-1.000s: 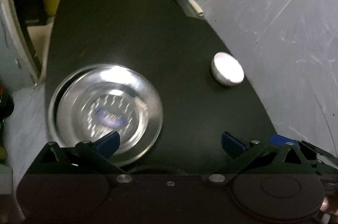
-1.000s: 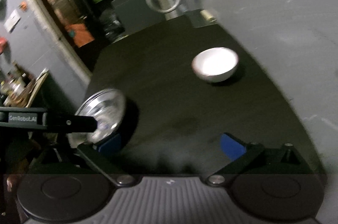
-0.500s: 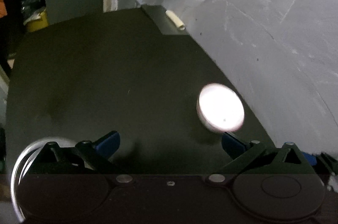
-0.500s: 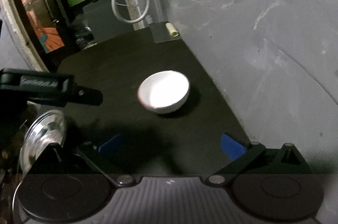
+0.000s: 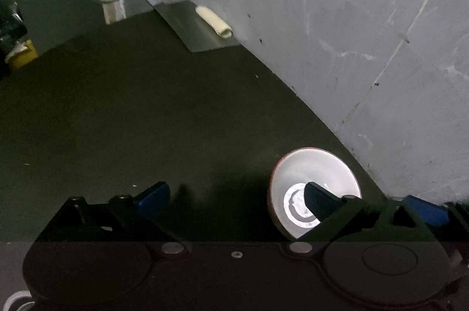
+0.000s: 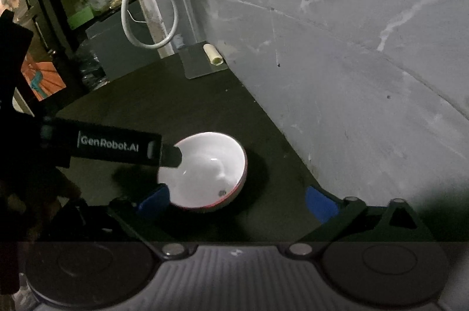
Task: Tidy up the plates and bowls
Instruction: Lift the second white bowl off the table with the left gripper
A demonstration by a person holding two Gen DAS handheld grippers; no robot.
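Left gripper [image 5: 234,198]: jaws open, 1 finger over the white bowl [image 5: 315,184] interior. Right gripper [image 6: 237,201]: jaws open, nothing held, straddling the bowl's near side. Bowl upright on dark surface [image 5: 146,120], near grey wall [image 5: 351,32]. Beyond bowl: metal sheet [image 5: 193,28].

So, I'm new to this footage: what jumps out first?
The white bowl glows bright against the dark table, close to the grey wall. The left gripper is open, one finger over the bowl's inside. A looped white cable hangs at the table's far end.
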